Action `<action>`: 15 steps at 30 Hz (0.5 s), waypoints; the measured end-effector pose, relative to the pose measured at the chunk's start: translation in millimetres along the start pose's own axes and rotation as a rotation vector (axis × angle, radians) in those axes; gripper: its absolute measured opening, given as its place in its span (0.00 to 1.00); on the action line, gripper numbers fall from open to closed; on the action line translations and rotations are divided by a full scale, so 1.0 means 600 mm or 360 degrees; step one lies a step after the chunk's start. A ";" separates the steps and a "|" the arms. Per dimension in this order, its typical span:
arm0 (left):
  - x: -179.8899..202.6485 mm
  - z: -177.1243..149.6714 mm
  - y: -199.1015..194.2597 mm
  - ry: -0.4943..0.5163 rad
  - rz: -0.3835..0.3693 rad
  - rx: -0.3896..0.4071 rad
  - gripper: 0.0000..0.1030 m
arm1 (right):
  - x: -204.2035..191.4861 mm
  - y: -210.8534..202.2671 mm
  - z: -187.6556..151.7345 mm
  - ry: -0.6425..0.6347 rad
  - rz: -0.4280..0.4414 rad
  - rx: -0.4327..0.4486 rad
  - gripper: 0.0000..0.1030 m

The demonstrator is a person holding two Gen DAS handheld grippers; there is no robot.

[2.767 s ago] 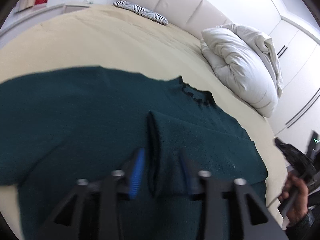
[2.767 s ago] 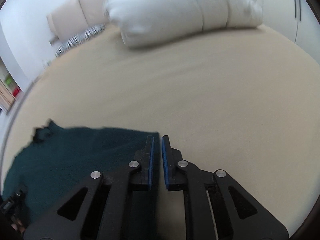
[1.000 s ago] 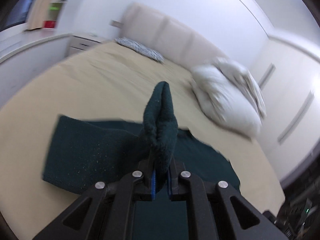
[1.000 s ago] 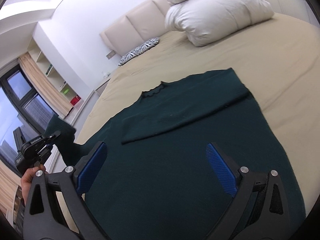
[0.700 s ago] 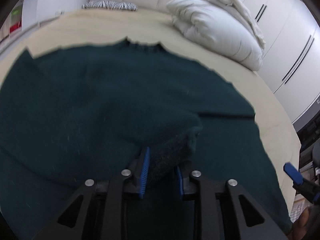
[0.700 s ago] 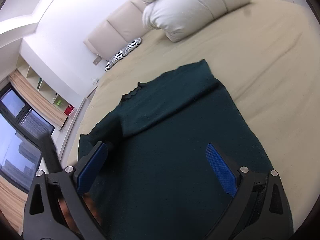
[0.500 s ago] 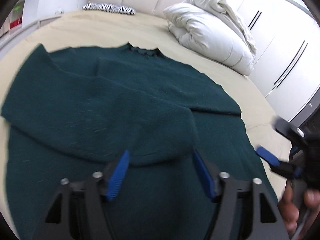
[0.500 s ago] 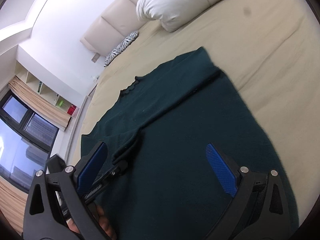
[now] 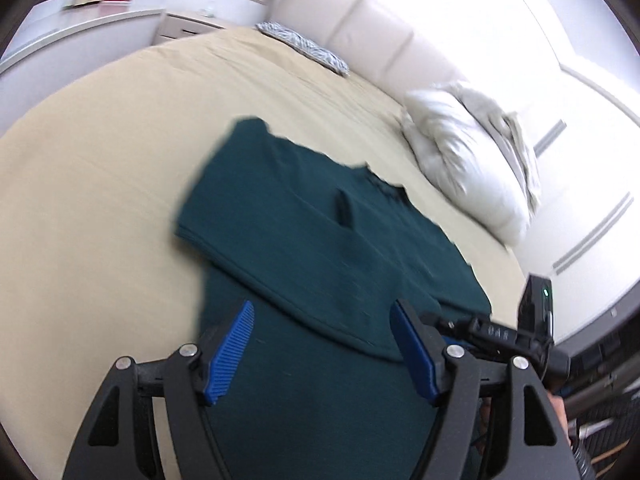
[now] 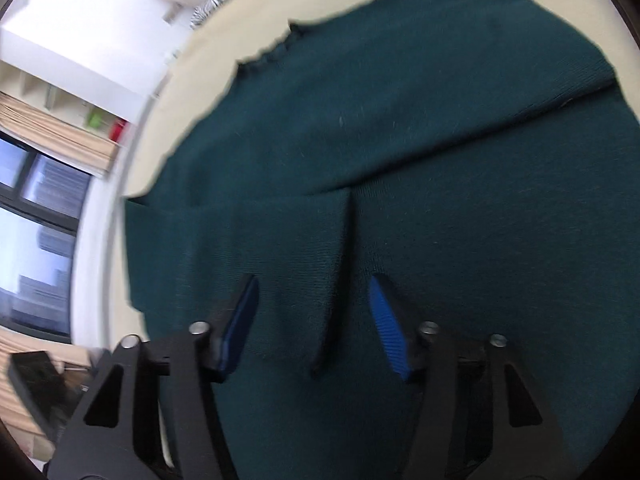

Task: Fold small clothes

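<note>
Sweater (image 10: 440, 160) is lying flat on the bed (image 9: 100, 160); we are closing the right tool (image 10: 312, 320) astride its folded sleeve's cuff, directly ahead, while the left tool (image 9: 320, 356) is hovering spread.

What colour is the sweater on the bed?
Dark teal green. The sweater shows best in the right wrist view.

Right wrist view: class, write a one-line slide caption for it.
Right claw closing over a folded sleeve end of the green sweater spread on the bed.
</note>
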State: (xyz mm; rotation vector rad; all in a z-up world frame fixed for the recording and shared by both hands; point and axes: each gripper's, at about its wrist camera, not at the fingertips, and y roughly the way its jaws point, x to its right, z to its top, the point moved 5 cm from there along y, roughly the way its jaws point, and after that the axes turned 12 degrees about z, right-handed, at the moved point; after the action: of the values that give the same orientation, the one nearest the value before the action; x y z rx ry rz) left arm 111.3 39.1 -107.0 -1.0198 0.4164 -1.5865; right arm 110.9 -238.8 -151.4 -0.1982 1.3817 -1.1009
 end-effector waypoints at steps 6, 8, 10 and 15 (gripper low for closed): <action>-0.046 0.032 -0.008 -0.0091 0.0042 0.0062 0.71 | -0.048 0.005 -0.003 -0.0306 -0.0119 0.0007 0.07; -0.054 0.038 -0.007 -0.0102 0.0047 0.0072 0.71 | -0.076 -0.010 -0.004 -0.0475 -0.0153 0.0042 0.07; -0.057 0.048 -0.008 -0.0100 0.0048 0.0086 0.71 | -0.129 -0.034 -0.006 -0.0712 -0.0196 0.0100 0.07; -0.057 0.076 -0.005 -0.0067 0.0077 0.0139 0.71 | -0.215 -0.097 0.020 -0.1156 -0.0259 0.0286 0.06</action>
State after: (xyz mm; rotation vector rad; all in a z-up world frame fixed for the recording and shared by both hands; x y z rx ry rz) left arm 144.8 83.3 -92.6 -0.9678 0.3377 -1.5247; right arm 116.5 -183.4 -20.8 -0.5285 0.6237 -1.1251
